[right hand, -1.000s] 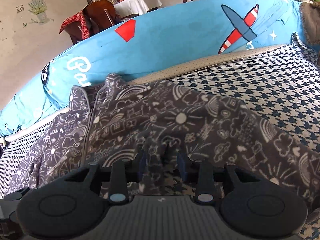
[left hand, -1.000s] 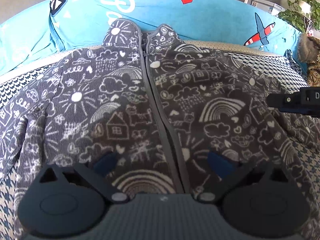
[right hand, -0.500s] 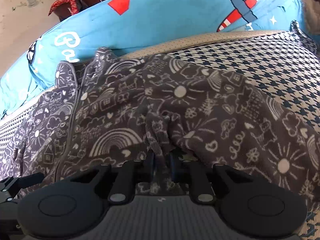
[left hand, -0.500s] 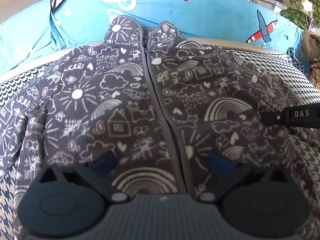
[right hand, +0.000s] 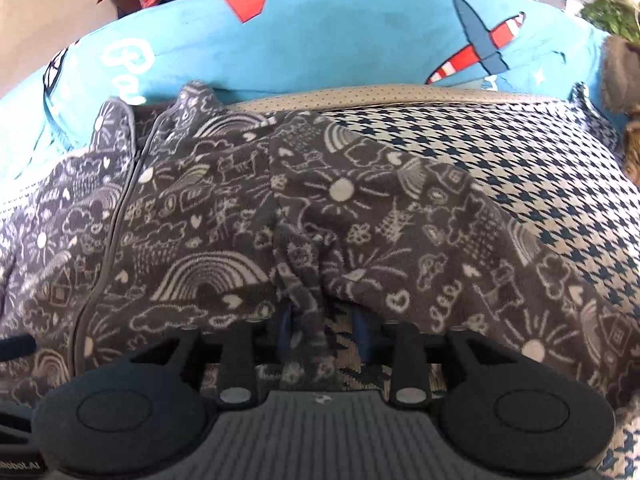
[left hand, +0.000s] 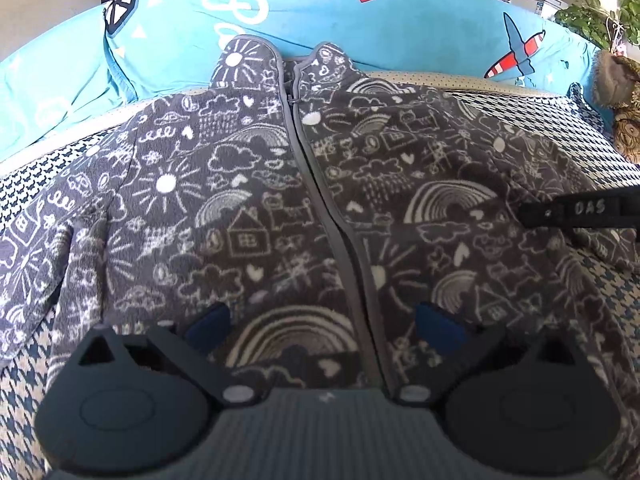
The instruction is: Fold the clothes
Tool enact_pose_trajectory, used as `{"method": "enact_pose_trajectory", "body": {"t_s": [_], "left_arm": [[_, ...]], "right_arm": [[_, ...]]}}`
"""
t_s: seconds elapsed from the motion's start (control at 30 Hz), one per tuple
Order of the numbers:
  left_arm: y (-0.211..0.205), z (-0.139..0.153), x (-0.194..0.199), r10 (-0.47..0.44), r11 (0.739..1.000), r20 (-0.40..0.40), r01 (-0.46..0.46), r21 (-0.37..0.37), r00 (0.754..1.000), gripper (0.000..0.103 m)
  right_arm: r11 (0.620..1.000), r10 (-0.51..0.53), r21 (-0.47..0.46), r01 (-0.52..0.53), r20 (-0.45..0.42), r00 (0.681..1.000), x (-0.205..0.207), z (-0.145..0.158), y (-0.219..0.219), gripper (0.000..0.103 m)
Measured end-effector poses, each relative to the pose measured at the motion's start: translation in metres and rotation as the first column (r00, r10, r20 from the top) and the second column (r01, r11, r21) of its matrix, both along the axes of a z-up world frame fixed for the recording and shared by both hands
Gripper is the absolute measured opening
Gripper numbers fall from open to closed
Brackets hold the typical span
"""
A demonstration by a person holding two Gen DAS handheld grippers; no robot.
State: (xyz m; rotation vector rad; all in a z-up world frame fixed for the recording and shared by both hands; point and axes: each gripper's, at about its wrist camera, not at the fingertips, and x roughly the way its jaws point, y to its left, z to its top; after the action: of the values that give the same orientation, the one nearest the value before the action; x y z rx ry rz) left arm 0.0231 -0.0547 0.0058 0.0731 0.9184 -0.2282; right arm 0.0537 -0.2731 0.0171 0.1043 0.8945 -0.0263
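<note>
Left wrist view shows the grey fleece jacket spread front-up and zipped on the houndstooth bed cover, its collar against the blue pillow at the far edge. The left hand-held gripper stands wide open above the hem near the zipper, holding nothing. The right hand-held gripper reaches in from the right edge onto the sleeve side.

Right wrist view shows the right hand-held gripper with its jaws opening, a pinched ridge of the jacket standing between them near the bed's near edge. The fabric seems to be coming free. I judge the risk is that this ridge stays bunched, so any fold made over it would come out crooked. The thick fleece may also slip from a shallow pinch.
</note>
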Motion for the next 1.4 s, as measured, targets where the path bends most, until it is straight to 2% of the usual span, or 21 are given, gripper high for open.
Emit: {"method": "enact_pose_trajectory", "body": {"t_s": [0.13, 0.33, 0.8, 0.9, 0.93, 0.97, 1.03, 1.13, 1.2, 1.4], "left_arm": [[0.002, 0.002, -0.006, -0.005, 1.000, 0.010, 0.005, 0.017, 1.000, 0.103], [0.007, 0.004, -0.015, -0.008, 1.000, 0.018, 0.007, 0.031, 1.000, 0.103], [0.019, 0.009, -0.035, -0.017, 1.000, 0.036, 0.017, 0.015, 0.999, 0.103], [0.023, 0.006, -0.040, -0.005, 1.000, 0.024, 0.005, -0.005, 1.000, 0.103], [0.024, 0.004, -0.041, -0.002, 1.000, 0.023, 0.002, -0.005, 1.000, 0.103], [0.025, 0.001, -0.042, 0.001, 1.000, 0.021, 0.000, -0.006, 1.000, 0.103], [0.026, -0.003, -0.047, 0.003, 1.000, 0.029, -0.003, 0.001, 1.000, 0.103], [0.027, -0.010, -0.055, 0.001, 1.000, 0.057, -0.002, 0.020, 0.998, 0.103], [0.026, -0.012, -0.061, -0.003, 0.999, 0.074, 0.000, 0.034, 0.997, 0.103], [0.028, -0.012, -0.072, -0.001, 0.999, 0.085, -0.002, 0.036, 0.996, 0.103]], "right_arm": [[0.995, -0.028, 0.099, 0.029, -0.004, 1.000, -0.013, 0.009, -0.013, 0.035], [0.988, -0.058, 0.141, 0.057, 0.004, 0.998, -0.039, 0.017, -0.025, 0.035], [0.985, -0.040, 0.167, 0.043, -0.022, 0.999, -0.078, 0.011, -0.022, 0.036], [0.990, -0.016, 0.137, 0.019, -0.021, 1.000, -0.082, 0.007, -0.014, 0.036], [0.994, -0.011, 0.113, 0.013, -0.017, 1.000, -0.083, 0.006, -0.011, 0.034], [0.996, -0.015, 0.085, 0.016, -0.017, 1.000, -0.084, 0.004, -0.009, 0.022], [0.999, -0.035, 0.040, 0.036, -0.022, 0.999, -0.086, 0.001, -0.007, 0.011], [0.997, -0.073, 0.026, 0.074, -0.017, 0.997, -0.090, 0.000, -0.010, 0.009], [0.995, -0.099, -0.013, 0.099, -0.016, 0.995, -0.093, -0.001, -0.011, 0.003], [0.995, -0.101, -0.026, 0.101, -0.003, 0.995, -0.099, -0.002, -0.015, 0.004]]}}
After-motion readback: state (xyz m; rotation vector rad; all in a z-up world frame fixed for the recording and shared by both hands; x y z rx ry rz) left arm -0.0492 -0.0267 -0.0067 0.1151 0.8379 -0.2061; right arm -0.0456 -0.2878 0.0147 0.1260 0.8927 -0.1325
